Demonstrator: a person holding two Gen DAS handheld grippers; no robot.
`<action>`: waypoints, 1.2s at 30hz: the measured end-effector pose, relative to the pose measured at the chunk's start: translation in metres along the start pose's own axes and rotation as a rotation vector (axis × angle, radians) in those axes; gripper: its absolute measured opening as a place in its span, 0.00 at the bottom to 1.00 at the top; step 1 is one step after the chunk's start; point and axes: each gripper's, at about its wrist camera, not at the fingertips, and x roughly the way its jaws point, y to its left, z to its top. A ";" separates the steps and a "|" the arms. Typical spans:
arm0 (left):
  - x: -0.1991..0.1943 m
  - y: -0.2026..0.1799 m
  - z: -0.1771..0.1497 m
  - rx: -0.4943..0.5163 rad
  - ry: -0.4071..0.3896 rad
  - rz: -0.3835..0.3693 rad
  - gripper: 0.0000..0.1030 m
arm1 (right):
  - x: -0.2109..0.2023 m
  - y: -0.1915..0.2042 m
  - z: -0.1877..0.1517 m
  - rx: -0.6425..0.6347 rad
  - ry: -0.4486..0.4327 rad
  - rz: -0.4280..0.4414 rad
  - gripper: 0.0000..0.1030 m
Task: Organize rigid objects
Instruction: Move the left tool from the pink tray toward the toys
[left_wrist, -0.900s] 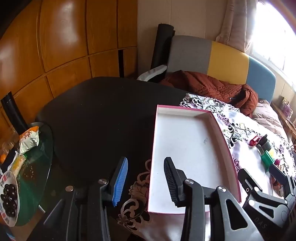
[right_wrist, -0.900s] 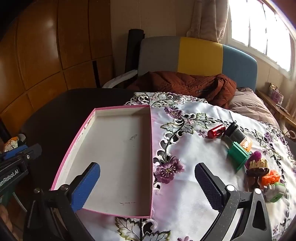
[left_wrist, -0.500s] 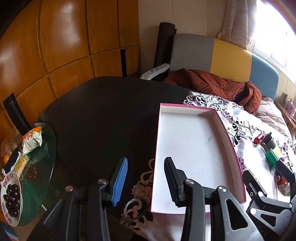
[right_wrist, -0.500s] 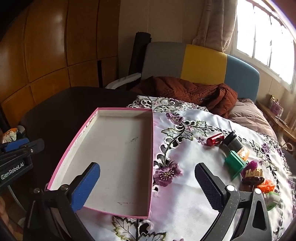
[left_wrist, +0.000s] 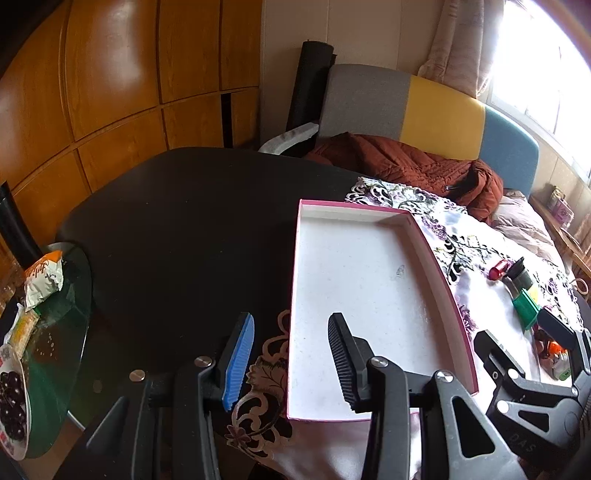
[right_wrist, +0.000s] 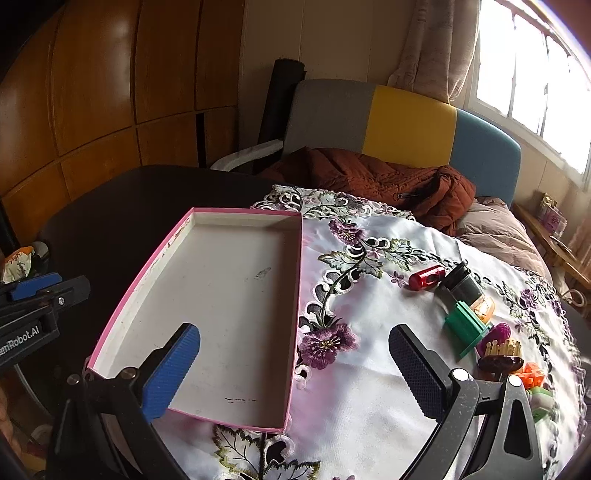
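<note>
Right wrist view: right tongs (right_wrist: 291, 365) are seen spread wide at lower centre, nothing between the pads, hovering over the near edge of the pink-rimmed tray (right_wrist: 236, 213) and the embroidered floral cloth (right_wrist: 373, 398). The tray is shown empty, white inside, at left centre on the dark counter (right_wrist: 122, 199), partly on the cloth. Rigid objects are grouped at the right of the frame, well apart from the tray: red cylinder (right_wrist: 425, 277), dark jar (right_wrist: 462, 284) just beside it, green block (right_wrist: 466, 326), a purple piece (right_wrist: 498, 332), a brown comb-like item (right_wrist: 500, 362), orange brick (right_wrist: 533, 373), and a white-green piece (right_wrist: 542, 400) partly hidden behind the tongs frame. Nothing is judged sorted yet; every object is left to be carried into the tray, so the task is taken as at its start. Left wrist view: left tongs (left_wrist: 291, 363) are held about half open at lower centre, empty, straddling the tray's left wall. Writing: "enRobot.AI" is read on the left tongs body at left edge of the right view; "DAS" is faintly read on the right tongs body at lower right of the left view. Print on a snack packet (left_wrist: 43, 278) at far left is not legible.
</note>
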 end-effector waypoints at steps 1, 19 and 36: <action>-0.001 0.001 -0.001 -0.001 0.002 -0.007 0.41 | 0.002 0.001 0.000 -0.012 0.013 0.004 1.00; -0.007 -0.013 -0.004 0.069 -0.019 -0.016 0.41 | -0.008 -0.027 0.008 -0.001 -0.006 -0.024 1.00; -0.001 -0.045 -0.005 0.183 -0.004 -0.046 0.43 | 0.001 -0.099 0.021 0.003 -0.010 -0.050 1.00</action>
